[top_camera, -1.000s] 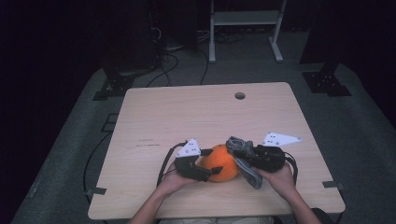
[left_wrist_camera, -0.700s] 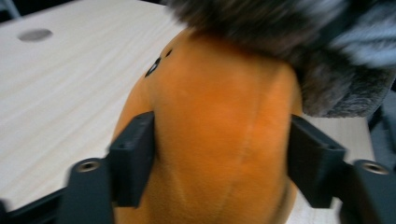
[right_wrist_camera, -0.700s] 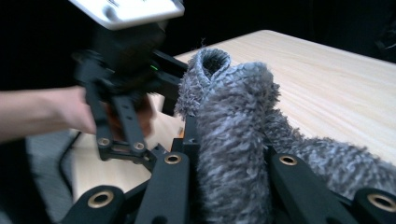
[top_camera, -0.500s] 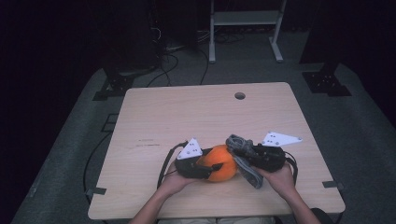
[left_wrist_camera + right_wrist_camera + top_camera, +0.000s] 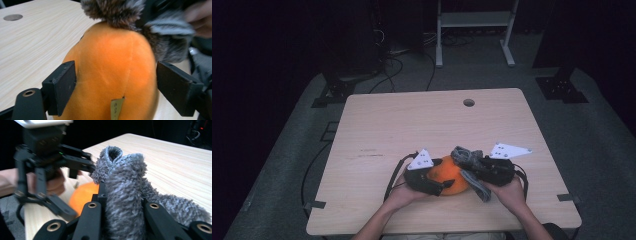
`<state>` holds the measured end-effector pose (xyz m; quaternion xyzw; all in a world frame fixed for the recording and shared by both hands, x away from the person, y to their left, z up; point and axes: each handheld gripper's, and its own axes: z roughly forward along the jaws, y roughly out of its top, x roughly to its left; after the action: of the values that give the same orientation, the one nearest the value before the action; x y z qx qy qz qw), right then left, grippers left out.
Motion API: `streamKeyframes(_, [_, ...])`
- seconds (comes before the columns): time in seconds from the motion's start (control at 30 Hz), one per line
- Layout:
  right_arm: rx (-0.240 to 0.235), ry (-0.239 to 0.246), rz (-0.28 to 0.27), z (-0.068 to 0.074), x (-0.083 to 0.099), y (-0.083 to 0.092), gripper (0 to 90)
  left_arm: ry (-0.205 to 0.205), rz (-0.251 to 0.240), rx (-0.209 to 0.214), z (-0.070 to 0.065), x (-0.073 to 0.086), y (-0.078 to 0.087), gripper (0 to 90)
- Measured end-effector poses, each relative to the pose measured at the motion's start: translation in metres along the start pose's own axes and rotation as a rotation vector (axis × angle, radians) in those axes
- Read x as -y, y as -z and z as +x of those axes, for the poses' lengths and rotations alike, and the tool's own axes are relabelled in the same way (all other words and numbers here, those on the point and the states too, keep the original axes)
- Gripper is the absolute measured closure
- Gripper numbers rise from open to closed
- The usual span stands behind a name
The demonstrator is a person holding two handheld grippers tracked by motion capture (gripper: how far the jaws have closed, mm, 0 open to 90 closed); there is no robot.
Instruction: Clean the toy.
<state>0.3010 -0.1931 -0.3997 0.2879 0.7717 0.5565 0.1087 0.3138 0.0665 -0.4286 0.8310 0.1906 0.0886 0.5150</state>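
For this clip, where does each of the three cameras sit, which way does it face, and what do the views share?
High view: above the person's edge of the table, looking forward and down; both forearms, left gripper and right gripper show.
Left gripper view: on the left gripper, looking along its jaws, which flank the orange plush.
Right gripper view: on the right gripper, whose jaws clamp the grey fuzzy fabric.
All three share the plush and the fabric.

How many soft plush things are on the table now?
2. An orange plush ball lies near the table's front edge, between both hands. A grey fuzzy cloth drapes over its right side, clamped in the right hand-held gripper. Others may be hidden underneath.
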Motion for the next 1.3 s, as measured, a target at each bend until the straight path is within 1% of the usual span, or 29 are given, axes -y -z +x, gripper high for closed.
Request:
streamKeyframes(0.07, [-0.027,0.014,-0.007,0.009,-0.002,-0.002,75.0,-0.025,-0.011,-0.033,-0.005,0.0,0.002,30.0])
streamKeyframes(0.1, [-0.045,0.032,-0.01,0.014,-0.003,-0.004,75.0,-0.025,-0.011,-0.033,-0.005,-0.002,0.003,35.0])
streamKeyframes(0.13, [-0.05,0.036,-0.011,0.015,-0.004,-0.005,75.0,-0.018,-0.026,-0.03,-0.005,-0.003,0.006,37.8])
streamKeyframes(0.17, [-0.045,0.035,-0.012,0.015,-0.004,-0.005,75.1,-0.005,-0.041,-0.012,-0.005,-0.006,0.009,40.1])
streamKeyframes(0.23, [-0.041,0.01,-0.025,0.007,-0.003,-0.003,75.1,0.019,-0.066,0.011,-0.003,-0.008,0.014,40.8])
streamKeyframes(0.3, [-0.003,-0.005,0.006,-0.002,0.001,-0.003,75.0,0.017,-0.056,0.005,-0.002,-0.007,0.013,37.0])
streamKeyframes(0.37, [-0.009,-0.049,0.034,-0.012,0.009,-0.007,75.0,0.023,-0.03,0.006,0.002,-0.008,0.012,23.3])
streamKeyframes(0.4, [-0.006,-0.053,0.037,-0.013,0.01,-0.008,75.0,0.028,-0.011,0.006,0.004,-0.007,0.011,18.7])
streamKeyframes(0.47, [-0.005,-0.049,0.03,-0.013,0.008,-0.007,75.0,0.067,0.028,0.04,0.01,-0.003,0.009,12.0])
streamKeyframes(0.5, [-0.007,-0.048,0.027,-0.012,0.007,-0.007,75.0,0.072,0.027,0.04,0.011,-0.001,0.009,12.5])
streamKeyframes(0.53, [-0.015,-0.048,0.021,-0.01,0.007,-0.007,75.0,0.056,0.017,0.03,0.009,0.002,0.009,17.6])
streamKeyframes(0.57, [-0.039,-0.05,0.009,-0.006,0.004,-0.006,75.0,0.034,0.018,0.017,0.007,0.002,0.008,24.0])
streamKeyframes(0.6, [-0.056,-0.048,-0.004,-0.002,0.002,-0.006,75.0,0.017,0.022,0.001,0.004,0.002,0.006,26.0])
streamKeyframes(0.63, [-0.092,-0.042,-0.023,0.005,-0.001,-0.007,75.0,0.01,0.023,-0.007,0.002,0.001,0.004,27.6])
streamKeyframes(0.67, [-0.101,-0.032,-0.023,0.009,-0.002,-0.008,75.0,-0.004,0.029,-0.015,0.0,-0.001,0.003,27.9])
streamKeyframes(0.7, [-0.089,-0.002,-0.007,0.013,-0.003,-0.011,75.0,-0.002,0.03,-0.009,0.0,-0.002,0.003,27.6])
streamKeyframes(0.73, [-0.071,0.006,0.019,0.012,0.0,-0.014,75.1,0.004,0.032,-0.003,0.001,-0.002,0.004,26.9])
streamKeyframes(0.8, [-0.069,-0.047,0.024,0.003,0.007,-0.016,75.1,0.026,0.022,0.016,0.003,-0.001,0.007,24.9])
streamKeyframes(0.87, [-0.028,-0.052,0.034,-0.005,0.009,-0.015,75.1,0.035,0.023,0.033,0.004,0.0,0.009,21.8])
streamKeyframes(0.93, [0.004,-0.066,0.044,-0.011,0.011,-0.012,75.1,0.032,0.022,0.024,0.004,0.0,0.009,22.1])
streamKeyframes(1.0, [0.033,-0.063,0.046,-0.012,0.01,-0.009,75.1,0.022,0.025,0.006,0.003,0.0,0.006,23.3])
streamKeyframes(1.07, [-0.01,-0.058,0.009,-0.005,0.006,-0.006,75.0,0.017,0.022,0.004,0.003,0.0,0.004,23.4])
streamKeyframes(1.1, [-0.035,-0.043,0.0,0.001,0.004,-0.006,75.1,0.024,0.021,0.005,0.003,-0.001,0.004,23.4])
streamKeyframes(1.13, [-0.043,-0.024,0.009,0.006,0.003,-0.008,75.0,0.03,0.023,0.018,0.004,-0.001,0.005,22.7])
streamKeyframes(1.17, [-0.037,-0.007,0.03,0.008,0.004,-0.012,75.0,0.027,0.023,0.028,0.004,-0.002,0.007,20.4])
streamKeyframes(1.2, [-0.037,-0.007,0.042,0.006,0.006,-0.015,75.1,0.026,0.015,0.032,0.005,-0.002,0.01,18.7])
streamKeyframes(1.23, [-0.037,-0.024,0.042,0.002,0.008,-0.017,75.1,0.026,0.005,0.039,0.006,-0.002,0.013,17.4])
streamKeyframes(1.27, [-0.023,-0.027,0.048,-0.001,0.009,-0.016,75.0,0.028,-0.007,0.054,0.008,-0.002,0.017,15.9])
streamKeyframes(1.3, [0.012,-0.026,0.055,-0.006,0.009,-0.014,75.0,0.036,-0.012,0.063,0.01,-0.002,0.02,14.4])
